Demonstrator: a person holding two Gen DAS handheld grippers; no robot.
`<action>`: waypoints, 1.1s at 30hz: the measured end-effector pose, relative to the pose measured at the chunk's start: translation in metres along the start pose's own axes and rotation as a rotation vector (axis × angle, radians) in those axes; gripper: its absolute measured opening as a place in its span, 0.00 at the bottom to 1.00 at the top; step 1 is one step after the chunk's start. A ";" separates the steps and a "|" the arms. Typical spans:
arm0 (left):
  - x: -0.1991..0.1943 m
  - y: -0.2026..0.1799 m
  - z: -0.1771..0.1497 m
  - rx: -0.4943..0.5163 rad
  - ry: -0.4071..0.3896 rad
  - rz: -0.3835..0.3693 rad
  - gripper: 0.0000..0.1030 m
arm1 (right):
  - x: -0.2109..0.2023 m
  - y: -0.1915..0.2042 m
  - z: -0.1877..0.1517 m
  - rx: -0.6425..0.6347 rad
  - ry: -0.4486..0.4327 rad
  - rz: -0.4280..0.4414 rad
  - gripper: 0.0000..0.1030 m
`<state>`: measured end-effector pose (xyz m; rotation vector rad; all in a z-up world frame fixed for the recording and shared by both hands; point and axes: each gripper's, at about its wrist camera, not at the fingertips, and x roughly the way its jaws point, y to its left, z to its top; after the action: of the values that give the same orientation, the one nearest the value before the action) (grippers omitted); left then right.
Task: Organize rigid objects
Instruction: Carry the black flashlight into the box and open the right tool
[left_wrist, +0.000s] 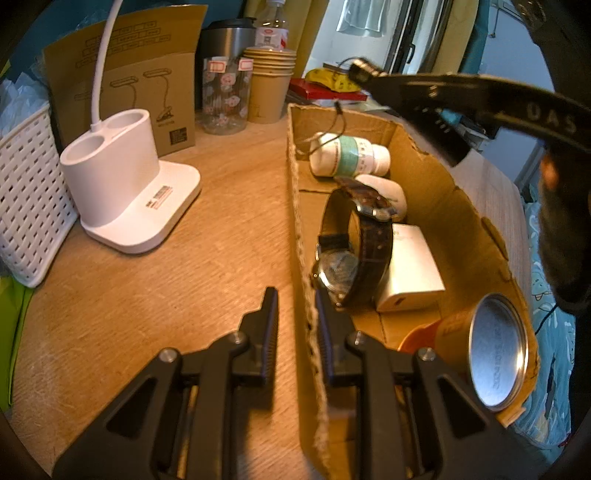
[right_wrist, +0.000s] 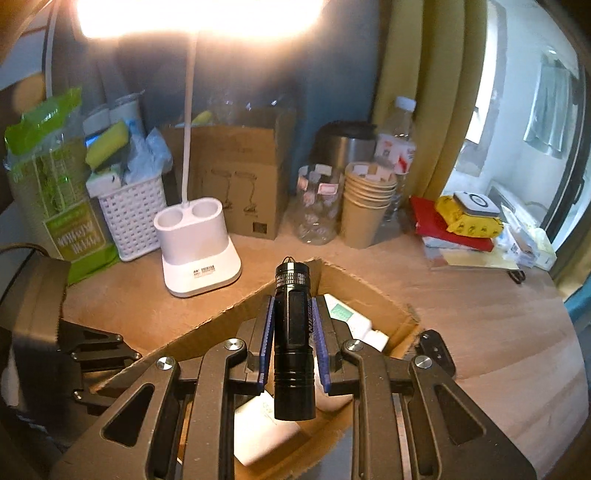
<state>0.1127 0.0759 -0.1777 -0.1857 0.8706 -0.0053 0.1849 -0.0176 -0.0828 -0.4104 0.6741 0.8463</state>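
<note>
An open cardboard box lies on the wooden desk. It holds a white pill bottle, a brown-strapped watch, a white charger block and a metal-ended can. My left gripper straddles the box's near wall, one finger outside and one inside. Its jaws are narrow, and a slit of desk shows beside the outer pad. My right gripper is shut on a black flashlight above the box. In the left wrist view the flashlight hangs over the box's far end with its lanyard dangling.
A white lamp base and a white basket stand left of the box. Behind it are a lamp carton, a glass jar, stacked paper cups and a steel tumbler. Red books with a yellow pack lie at the back right.
</note>
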 end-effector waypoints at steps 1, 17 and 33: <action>0.000 0.000 0.000 0.000 0.000 0.000 0.21 | 0.002 0.001 0.000 -0.002 0.004 0.004 0.21; 0.001 0.000 0.001 -0.001 0.001 -0.003 0.21 | 0.053 0.010 -0.007 -0.058 0.184 -0.014 0.21; 0.002 0.000 0.002 0.000 0.001 -0.003 0.21 | 0.062 0.006 -0.009 -0.053 0.222 -0.036 0.23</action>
<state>0.1151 0.0763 -0.1779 -0.1875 0.8717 -0.0082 0.2067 0.0150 -0.1324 -0.5683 0.8478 0.7925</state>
